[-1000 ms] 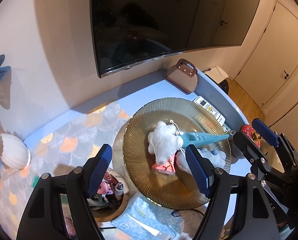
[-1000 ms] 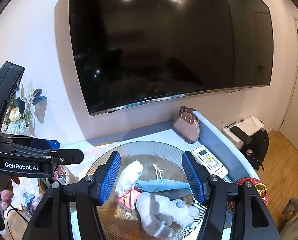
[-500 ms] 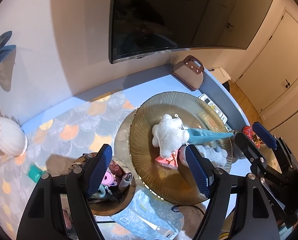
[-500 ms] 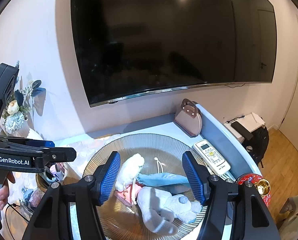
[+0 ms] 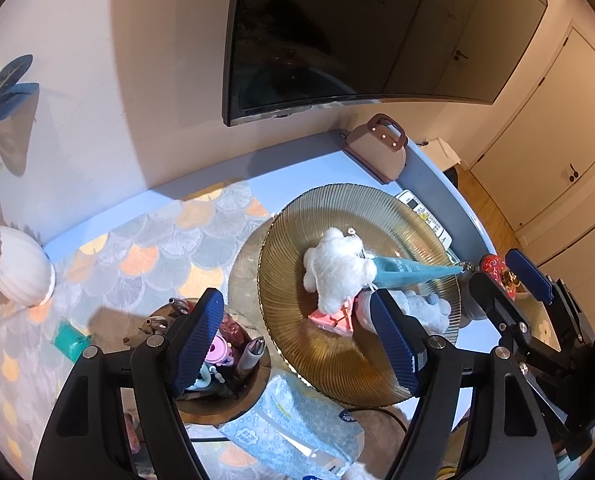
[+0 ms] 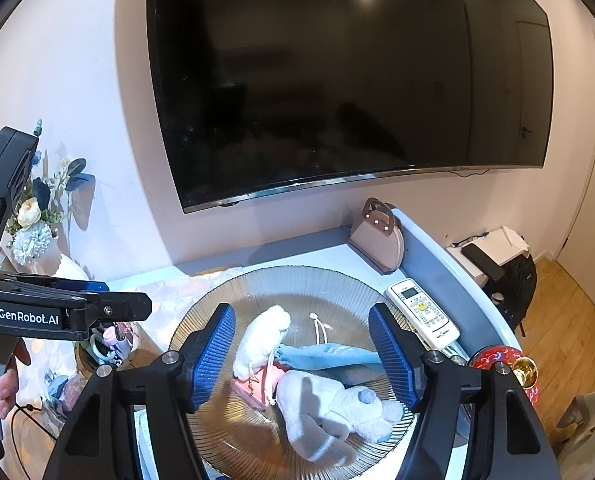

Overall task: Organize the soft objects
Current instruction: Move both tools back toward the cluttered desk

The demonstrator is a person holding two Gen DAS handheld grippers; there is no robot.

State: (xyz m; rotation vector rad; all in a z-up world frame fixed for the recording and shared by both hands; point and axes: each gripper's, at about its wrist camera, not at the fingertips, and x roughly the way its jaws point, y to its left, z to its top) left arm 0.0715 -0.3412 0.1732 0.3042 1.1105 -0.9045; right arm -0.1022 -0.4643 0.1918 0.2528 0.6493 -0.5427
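Your right gripper (image 6: 307, 354) has just been opening its jaws; they stand released above the ribbed amber plate (image 6: 297, 284) with nothing pressed between the pads. Your left gripper (image 5: 297, 344) also hangs released and empty. On the plate, near the table's right edge, the white plush (image 6: 263, 338), blue pouch (image 6: 329, 356) and grey plush dog (image 6: 329, 408) lie touching.

A pale blue table (image 5: 297, 172) carries a patterned mat (image 5: 145, 248); a ribbed plate (image 5: 337, 352) sits right; a handbag (image 5: 377, 152) stands far right.
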